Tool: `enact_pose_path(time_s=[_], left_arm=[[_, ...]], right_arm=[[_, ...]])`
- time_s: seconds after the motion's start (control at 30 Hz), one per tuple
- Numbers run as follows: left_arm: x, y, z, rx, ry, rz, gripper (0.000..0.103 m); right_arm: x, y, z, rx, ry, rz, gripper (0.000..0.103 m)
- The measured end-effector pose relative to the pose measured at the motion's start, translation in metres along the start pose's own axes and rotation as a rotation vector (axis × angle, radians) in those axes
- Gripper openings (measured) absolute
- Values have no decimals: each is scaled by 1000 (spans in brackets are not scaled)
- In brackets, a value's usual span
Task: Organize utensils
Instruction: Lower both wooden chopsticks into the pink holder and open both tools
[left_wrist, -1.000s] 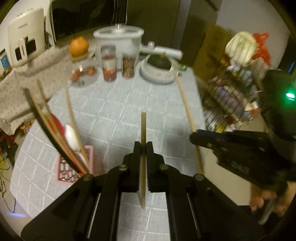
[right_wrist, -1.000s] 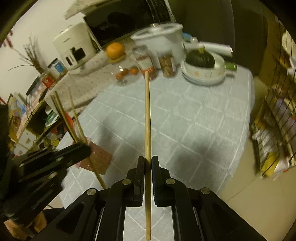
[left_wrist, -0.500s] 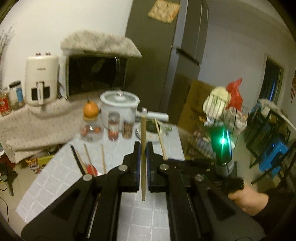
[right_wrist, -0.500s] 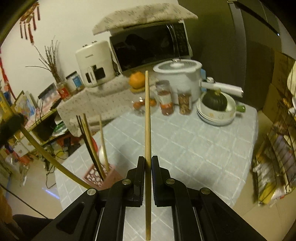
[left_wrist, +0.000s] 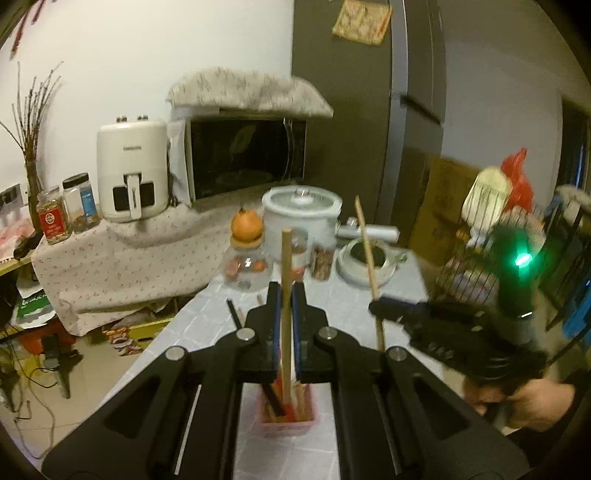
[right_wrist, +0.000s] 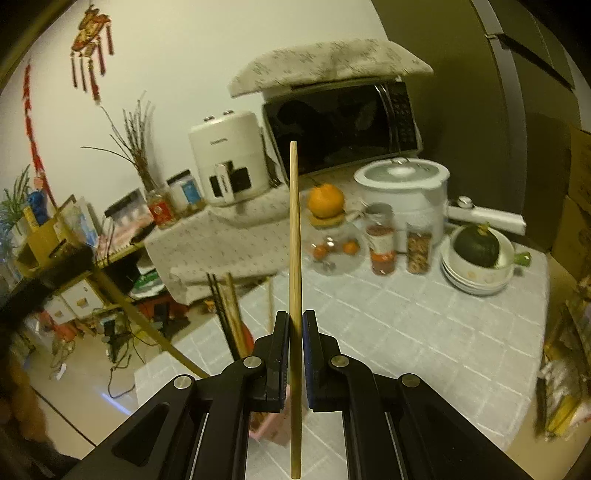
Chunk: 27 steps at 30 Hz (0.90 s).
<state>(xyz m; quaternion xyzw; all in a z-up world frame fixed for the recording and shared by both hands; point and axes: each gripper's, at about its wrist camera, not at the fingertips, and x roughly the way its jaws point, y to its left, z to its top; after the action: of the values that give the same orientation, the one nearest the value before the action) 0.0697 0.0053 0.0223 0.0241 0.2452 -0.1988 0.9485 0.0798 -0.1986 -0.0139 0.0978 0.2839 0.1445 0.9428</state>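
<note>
Near the table's (right_wrist: 424, 332) front edge, a pink holder (left_wrist: 291, 419) stuffed with dark and wooden utensils; both grippers (left_wrist: 285, 295) (right_wrist: 295, 325) clenched on upright wooden chopsticks (left_wrist: 285, 295) (right_wrist: 294, 258) above it; jar labels unreadable.

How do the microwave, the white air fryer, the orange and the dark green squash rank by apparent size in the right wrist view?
1. microwave, clearly largest.
2. white air fryer.
3. dark green squash.
4. orange.
The last two look nearly alike, so their order is unsure.
</note>
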Motion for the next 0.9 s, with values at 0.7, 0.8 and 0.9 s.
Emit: enact_pose_path(time_s=[0.7, 0.8, 0.9], left_arm=[[31, 35, -22, -121, 196, 4, 34], [27, 42, -29, -127, 242, 56, 42], [27, 53, -38, -155, 287, 96, 42]], right_arm=[[47, 30, -13, 56, -65, 11, 7], [53, 33, -17, 56, -76, -19, 7], [62, 39, -21, 33, -92, -76, 7]])
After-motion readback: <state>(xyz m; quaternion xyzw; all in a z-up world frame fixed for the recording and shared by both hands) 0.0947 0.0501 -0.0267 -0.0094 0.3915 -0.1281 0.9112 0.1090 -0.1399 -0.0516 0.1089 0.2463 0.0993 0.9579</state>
